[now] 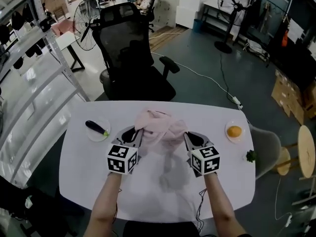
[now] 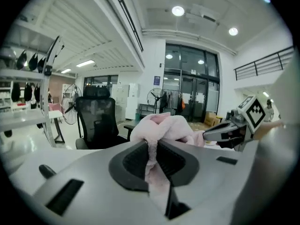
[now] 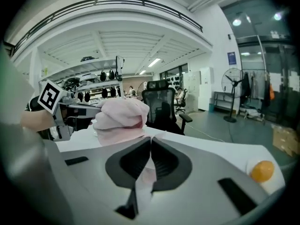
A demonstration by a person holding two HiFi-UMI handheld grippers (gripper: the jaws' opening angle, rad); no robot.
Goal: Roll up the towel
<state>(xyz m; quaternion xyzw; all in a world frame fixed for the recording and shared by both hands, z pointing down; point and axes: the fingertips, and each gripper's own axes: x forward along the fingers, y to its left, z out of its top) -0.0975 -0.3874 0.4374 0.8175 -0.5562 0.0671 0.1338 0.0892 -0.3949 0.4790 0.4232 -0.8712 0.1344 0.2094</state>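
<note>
We judge that we are at the preparing step, not yet the rolling itself. The towel [image 1: 160,127] is a crumpled pink bundle with no tidy roll in it. It looks to be held off the worktop [image 1: 89,181], since a grey shadow lies on the bare surface beneath it, towards the near edge.

The left tongs [image 1: 132,134] are closed on the towel: in the left gripper view a fold of pink cloth is pinched between the dark pads and trails back below them. The right tongs [image 1: 192,138] are closed on it as well, their jaws almost together with a thin strip of the same cloth caught between them.

The bulk of the towel bunches up between the two tongs and just beyond their tips, over the middle of the worktop and somewhat towards its far edge. Each pair of tongs grips one side of the bundle, left and right, so the cloth bridges them.

As we see it, the next move calls for drawing the two grips apart so that the cloth opens out, then laying it flat on the free middle of the worktop. It should stay away from the small plate [image 1: 98,130] near the left edge and the orange [image 1: 234,131] near the right edge. Only then can one end be turned over and rolled.
</note>
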